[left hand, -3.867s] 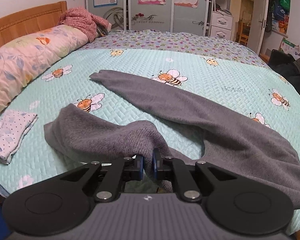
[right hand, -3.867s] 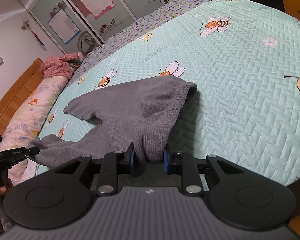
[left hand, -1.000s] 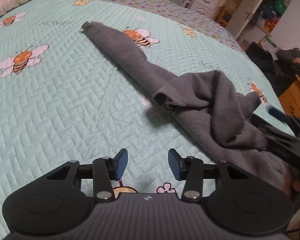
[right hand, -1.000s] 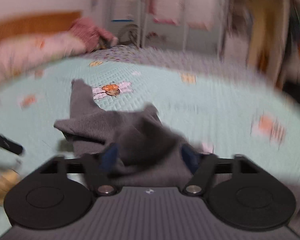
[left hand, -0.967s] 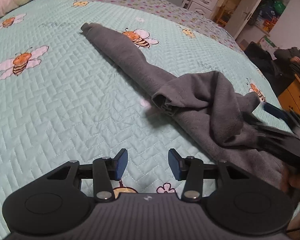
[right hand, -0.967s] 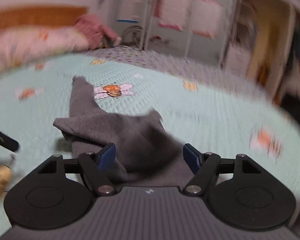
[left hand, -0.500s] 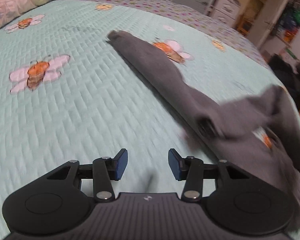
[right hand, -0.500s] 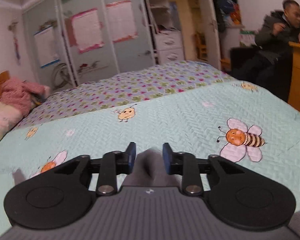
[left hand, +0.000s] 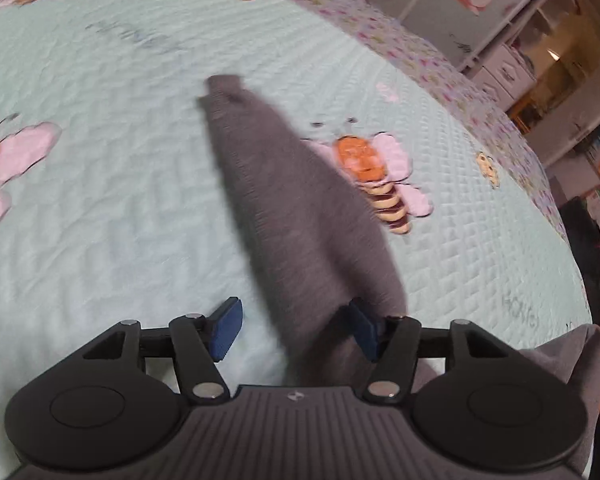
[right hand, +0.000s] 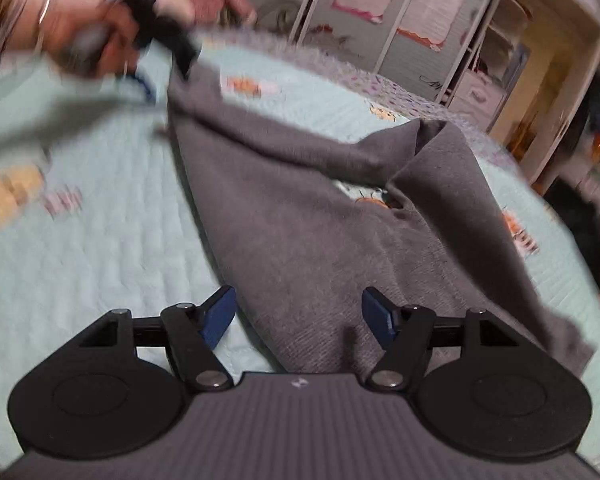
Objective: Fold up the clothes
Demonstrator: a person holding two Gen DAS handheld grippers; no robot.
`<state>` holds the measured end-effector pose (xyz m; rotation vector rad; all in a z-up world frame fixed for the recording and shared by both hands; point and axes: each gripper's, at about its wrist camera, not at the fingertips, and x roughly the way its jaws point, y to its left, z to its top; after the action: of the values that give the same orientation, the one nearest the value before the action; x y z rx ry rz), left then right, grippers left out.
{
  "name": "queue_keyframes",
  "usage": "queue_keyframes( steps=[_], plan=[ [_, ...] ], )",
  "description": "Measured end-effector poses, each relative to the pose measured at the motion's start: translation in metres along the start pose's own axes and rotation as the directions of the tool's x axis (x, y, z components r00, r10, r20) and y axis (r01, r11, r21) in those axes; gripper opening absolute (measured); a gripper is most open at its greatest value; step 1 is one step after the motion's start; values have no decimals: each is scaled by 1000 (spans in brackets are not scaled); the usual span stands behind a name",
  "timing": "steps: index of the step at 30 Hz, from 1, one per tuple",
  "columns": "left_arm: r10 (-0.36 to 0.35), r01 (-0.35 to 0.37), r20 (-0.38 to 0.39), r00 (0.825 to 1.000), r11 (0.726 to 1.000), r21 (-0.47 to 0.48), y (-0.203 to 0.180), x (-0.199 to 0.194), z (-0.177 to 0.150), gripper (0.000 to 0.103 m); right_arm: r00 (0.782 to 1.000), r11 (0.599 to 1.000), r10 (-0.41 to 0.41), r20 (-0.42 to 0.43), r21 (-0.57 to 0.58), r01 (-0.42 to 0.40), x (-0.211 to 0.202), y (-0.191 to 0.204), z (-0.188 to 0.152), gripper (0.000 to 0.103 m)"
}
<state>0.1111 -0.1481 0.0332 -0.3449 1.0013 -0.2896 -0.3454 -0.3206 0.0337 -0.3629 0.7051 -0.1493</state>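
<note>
A pale green quilted bedspread [left hand: 100,208] printed with bees covers the bed and fills most of both views. Behind it stand wardrobe doors [right hand: 384,20] with pink-edged sheets stuck on, and white drawers [left hand: 504,76] beside a lit doorway. On the spread lies the grey garment [right hand: 300,216], its body rumpled, with one fold raised over a bee print; a long sleeve [left hand: 284,184] stretches away across the quilt to its cuff. The right gripper [right hand: 296,312] hangs over the garment's near edge, jaws opening, cloth below them but not pinched. The left gripper [left hand: 292,328] is about half open over the sleeve, whose cloth touches the right-hand pad; no pinch shows. A blurred hand [right hand: 88,28] carries it at the sleeve's far end.
</note>
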Motion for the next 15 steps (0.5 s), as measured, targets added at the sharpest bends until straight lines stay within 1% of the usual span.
queue_keyframes(
  steps=[1, 2, 3, 4, 5, 6, 7, 8, 9, 10, 11, 12, 13, 14, 15],
  plan=[
    [29, -29, 6, 1000, 999, 39, -9, 0, 2, 8, 1000, 1000, 2, -9, -26, -2, 3, 4, 0, 59],
    [57, -58, 12, 998, 995, 76, -19, 0, 4, 8, 1000, 999, 23, -9, -40, -24, 8, 4, 5, 16],
    [61, -63, 24, 998, 994, 91, -27, -5, 6, 8, 999, 999, 29, -20, -35, -30, 12, 1, 10, 7],
    [51, -55, 40, 998, 992, 113, -36, -11, 9, 7, 999, 999, 42, -24, 13, -41, 16, -10, 15, 7],
    [29, -39, 66, 997, 988, 151, -48, -17, 13, 8, 997, 990, 72, -16, 125, -70, 20, -33, 22, 6],
    [-3, -14, 89, 996, 981, 195, -61, -22, 18, 8, 994, 951, 113, 4, 290, -109, 24, -61, 30, 7],
    [-37, 10, 111, 993, 971, 239, -73, -28, 23, 9, 989, 872, 143, 30, 470, -140, 29, -92, 30, 7],
    [-85, 44, 134, 987, 957, 285, -85, -32, 28, 12, 985, 757, 163, 58, 633, -162, 34, -122, 26, 8],
    [-117, 67, 145, 983, 948, 312, -94, -33, 32, 17, 980, 611, 176, 89, 771, -180, 40, -152, 22, 11],
    [-148, 88, 154, 977, 937, 338, -103, -35, 36, 24, 985, 511, 156, 78, 847, -148, 47, -174, 15, 14],
    [-146, 87, 152, 978, 935, 344, -108, -35, 37, 27, 992, 442, 121, 40, 893, -90, 54, -191, 7, 24],
    [-144, 84, 150, 978, 933, 349, -113, -35, 38, 35, 995, 438, 97, -7, 898, -37, 58, -201, 4, 27],
    [-108, 45, 164, 981, 937, 346, -113, -35, 36, 39, 996, 472, 88, -34, 882, -12, 57, -203, 3, 27],
    [-74, 13, 171, 982, 942, 336, -109, -33, 33, 39, 996, 493, 91, -20, 870, -28, 52, -202, 2, 27],
    [-41, -19, 178, 983, 945, 326, -106, -32, 30, 40, 995, 506, 99, 17, 860, -65, 44, -199, -1, 28]
  ],
)
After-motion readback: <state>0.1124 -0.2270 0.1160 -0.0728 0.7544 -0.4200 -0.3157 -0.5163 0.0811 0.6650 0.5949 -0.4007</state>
